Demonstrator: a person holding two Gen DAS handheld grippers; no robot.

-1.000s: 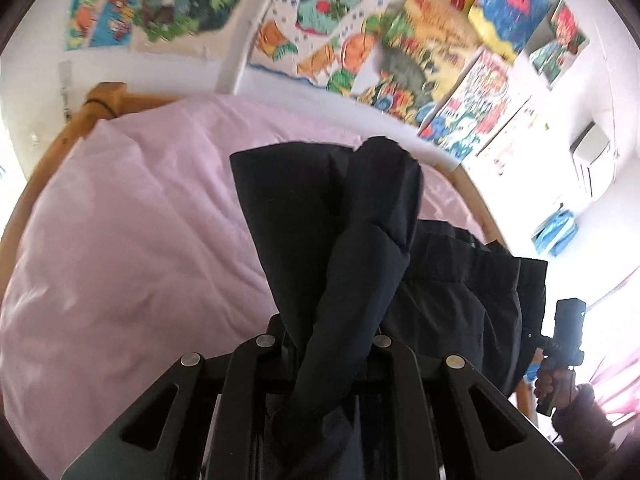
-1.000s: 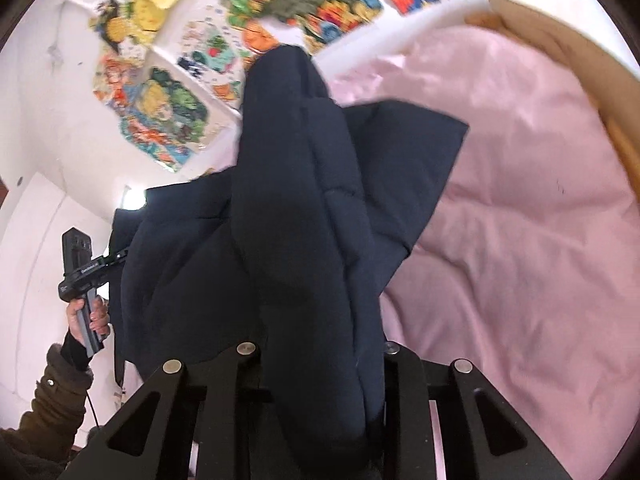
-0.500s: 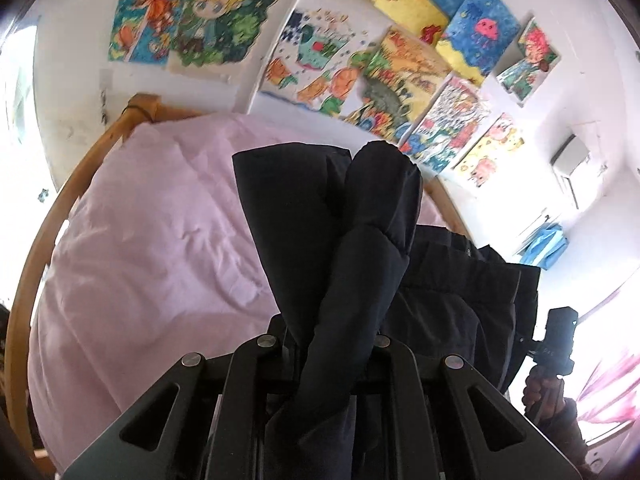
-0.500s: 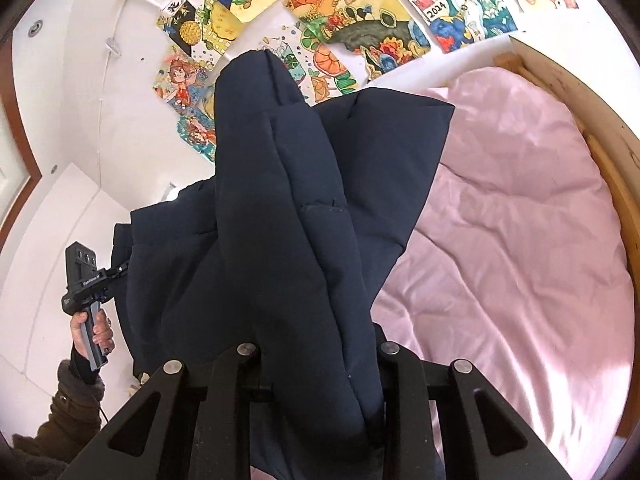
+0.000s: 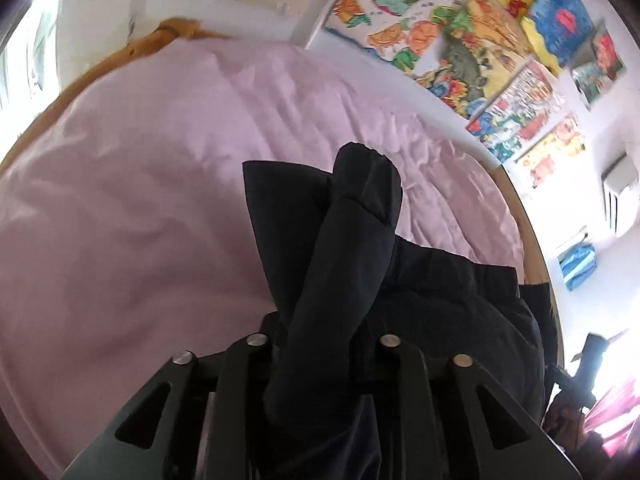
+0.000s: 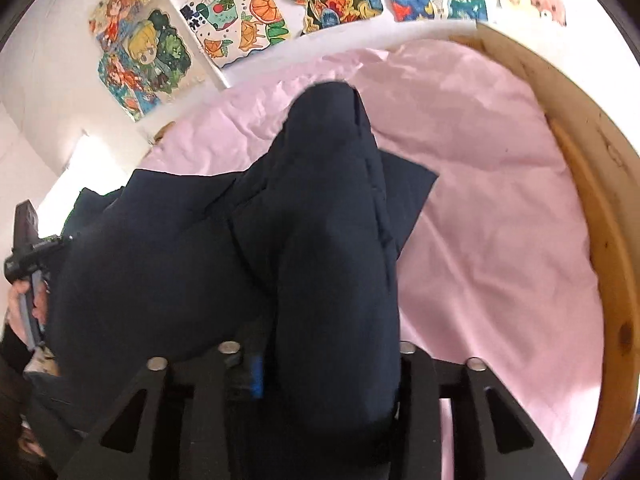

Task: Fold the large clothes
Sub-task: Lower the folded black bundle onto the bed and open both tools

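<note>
i am holding the left gripper [image 5: 320, 364] over the pink bed sheet [image 5: 132, 216], its jaws having just been easing apart, with a thick roll of the dark padded jacket [image 5: 344, 264] still lying between them; the fabric is hiding the pads, so i cannot tell whether they are still pressing on it. the jacket is rising out of the jaws toward the wall end of the sheet, one flat corner sticking out on its left, the rest spilling right toward the wooden bed frame [image 5: 528, 240].

i am holding the right gripper [image 6: 316, 364] above the same sheet [image 6: 480, 216], its jaws also having just been opening, and a bulkier fold of the jacket [image 6: 328, 240] is filling the gap between them; here too the cloth is covering the pads and i cannot tell whether the grip is on. from this side the jacket is draping left across the sheet, reaching the other hand-held gripper at the far left edge, gripped by a hand [image 6: 20, 300].

beyond the sheet, colourful drawings [image 6: 240, 20] are hanging on the white wall, and the pale wooden frame [image 6: 600, 208] is curving round the sheet's right side.
</note>
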